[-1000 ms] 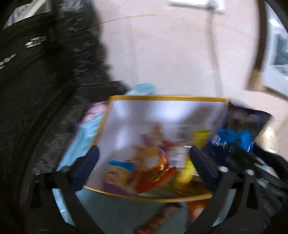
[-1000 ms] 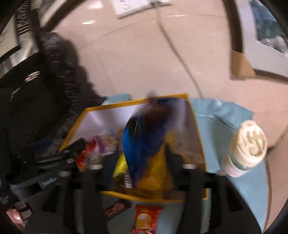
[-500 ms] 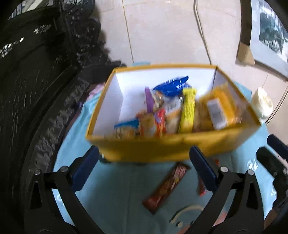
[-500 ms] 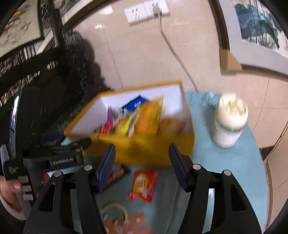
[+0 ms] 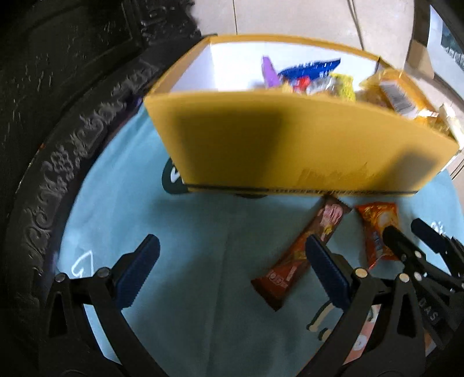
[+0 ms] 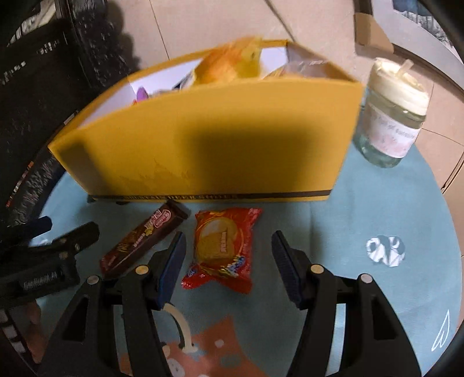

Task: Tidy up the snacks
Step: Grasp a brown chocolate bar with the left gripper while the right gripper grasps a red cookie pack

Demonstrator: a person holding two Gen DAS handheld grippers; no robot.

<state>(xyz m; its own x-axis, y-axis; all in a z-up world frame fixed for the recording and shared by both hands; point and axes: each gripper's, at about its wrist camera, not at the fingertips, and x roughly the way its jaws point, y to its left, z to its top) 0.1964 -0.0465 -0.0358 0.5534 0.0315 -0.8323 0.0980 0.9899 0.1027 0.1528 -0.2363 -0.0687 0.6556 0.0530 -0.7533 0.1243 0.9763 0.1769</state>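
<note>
A yellow box (image 5: 290, 145) with several snack packets in it stands on the teal tablecloth (image 5: 174, 232); it also shows in the right wrist view (image 6: 203, 150). In front of it lie a brown chocolate bar (image 6: 145, 239) and a red-orange snack packet (image 6: 223, 249); the left wrist view shows the same bar (image 5: 304, 249) and packet (image 5: 377, 229). My right gripper (image 6: 227, 262) is open, low over the red packet, one finger on each side of it. My left gripper (image 5: 232, 272) is open and empty, with its right finger over the chocolate bar.
A glass jar with a cream lid (image 6: 391, 113) stands right of the box. A dark carved wooden chair (image 5: 58, 116) borders the round table on the left. Tiled floor and a framed picture (image 6: 420, 23) lie beyond. An orange print (image 6: 208, 348) marks the cloth's near edge.
Both grippers have pulled back and down from the box toward the table. The blue snack bag my right gripper carried a second ago now lies in the box.
</note>
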